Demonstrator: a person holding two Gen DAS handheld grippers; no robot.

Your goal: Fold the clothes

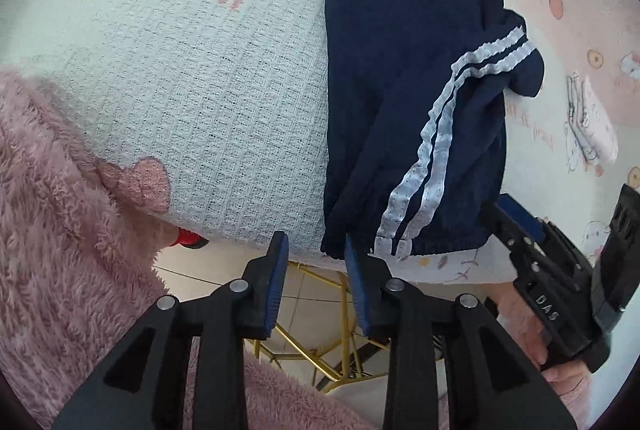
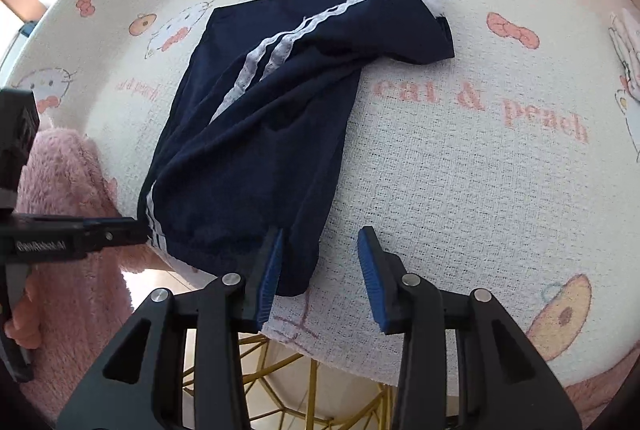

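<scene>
- The navy trousers (image 1: 400,101) with white side stripes lie on the table's near edge, apparently folded lengthwise, waistband toward the person; the far end is rumpled.
- The fold looks part done: at least one more fold and some smoothing seem to be left.
- The left gripper (image 1: 316,270) stands partly open at the waistband corner, holding nothing.
- The right gripper (image 2: 320,270) is partly open at the other corner, nothing pinched.
- The cloth (image 2: 460,169) is waffle-textured with cat and peach prints; gold table legs (image 2: 288,370) and pale floor tiles show below.
</scene>
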